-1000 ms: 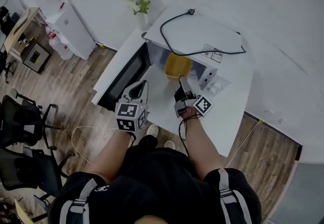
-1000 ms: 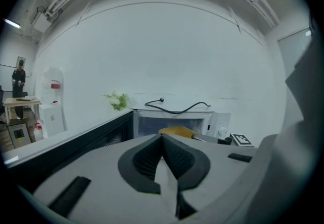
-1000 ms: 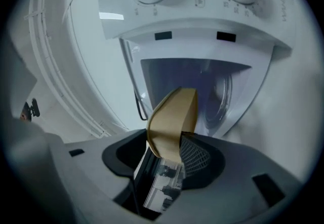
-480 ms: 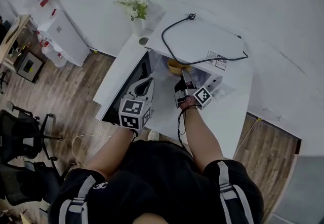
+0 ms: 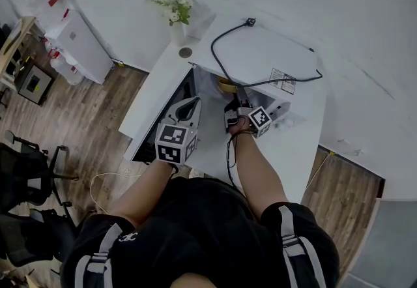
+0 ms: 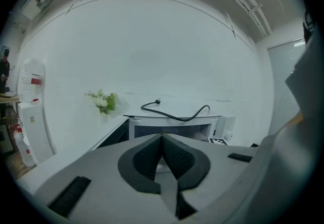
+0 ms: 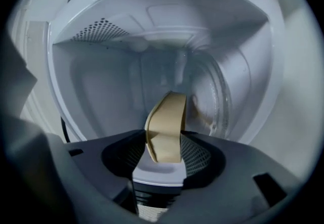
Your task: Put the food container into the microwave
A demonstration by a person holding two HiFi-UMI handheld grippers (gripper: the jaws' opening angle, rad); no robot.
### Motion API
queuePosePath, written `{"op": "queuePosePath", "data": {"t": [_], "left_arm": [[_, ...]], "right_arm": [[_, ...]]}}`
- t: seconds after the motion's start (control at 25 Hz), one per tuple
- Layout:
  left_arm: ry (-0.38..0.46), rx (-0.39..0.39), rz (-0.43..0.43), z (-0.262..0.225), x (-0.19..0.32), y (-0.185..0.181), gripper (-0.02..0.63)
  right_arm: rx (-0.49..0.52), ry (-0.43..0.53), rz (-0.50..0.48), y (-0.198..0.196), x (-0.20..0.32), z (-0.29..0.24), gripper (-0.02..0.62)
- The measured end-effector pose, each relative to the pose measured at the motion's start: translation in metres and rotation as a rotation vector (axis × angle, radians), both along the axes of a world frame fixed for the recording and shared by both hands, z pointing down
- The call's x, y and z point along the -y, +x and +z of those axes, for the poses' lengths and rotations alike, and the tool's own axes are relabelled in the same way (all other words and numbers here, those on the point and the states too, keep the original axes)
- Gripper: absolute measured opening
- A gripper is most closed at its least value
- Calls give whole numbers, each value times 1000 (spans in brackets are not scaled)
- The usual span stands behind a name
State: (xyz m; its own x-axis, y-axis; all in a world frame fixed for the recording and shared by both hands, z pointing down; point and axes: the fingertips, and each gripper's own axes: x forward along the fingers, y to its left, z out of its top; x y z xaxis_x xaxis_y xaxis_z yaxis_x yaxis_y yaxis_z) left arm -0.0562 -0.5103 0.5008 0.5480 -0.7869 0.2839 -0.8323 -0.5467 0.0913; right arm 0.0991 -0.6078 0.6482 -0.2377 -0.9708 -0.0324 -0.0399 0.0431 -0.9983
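The yellow food container (image 7: 166, 125) sits clamped between the jaws of my right gripper (image 7: 163, 149), inside the white microwave's cavity (image 7: 152, 71). In the head view only a sliver of the container (image 5: 226, 85) shows under the microwave (image 5: 260, 52) top, with the right gripper (image 5: 240, 107) reaching into the opening. My left gripper (image 5: 189, 109) hovers left of it near the open microwave door (image 5: 166, 114); its jaws are shut with nothing between them (image 6: 163, 157).
A black power cord (image 5: 228, 36) lies on top of the microwave. A small vase of flowers (image 5: 172, 13) stands behind the door on the white table (image 5: 296, 150). A white cabinet (image 5: 71, 39) and black chairs (image 5: 26, 176) stand on the wooden floor at left.
The right gripper has pushed the container forward from the microwave's opening deep into the cavity. The left gripper has drifted slightly up and right.
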Motion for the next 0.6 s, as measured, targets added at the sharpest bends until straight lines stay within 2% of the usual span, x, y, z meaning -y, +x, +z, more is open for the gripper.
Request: {"op": "queuePosePath", "data": {"t": [0.12,0.32,0.52,0.6], "left_arm": [[-3,8,8,4,-1,4,14],[-10,9,19,8,-4,8,14],[-18,-4,30,9,-5,12,14],[-20,-9,38,9,-5,15,14]], "right_arm": [[-53,-92,6,3,0,13,215],[-181,-159,-6,5,-3,17,219],[-291,-176,-30,5,-7,6,328],[-337,-168,-46,5,-11,1,345]]}}
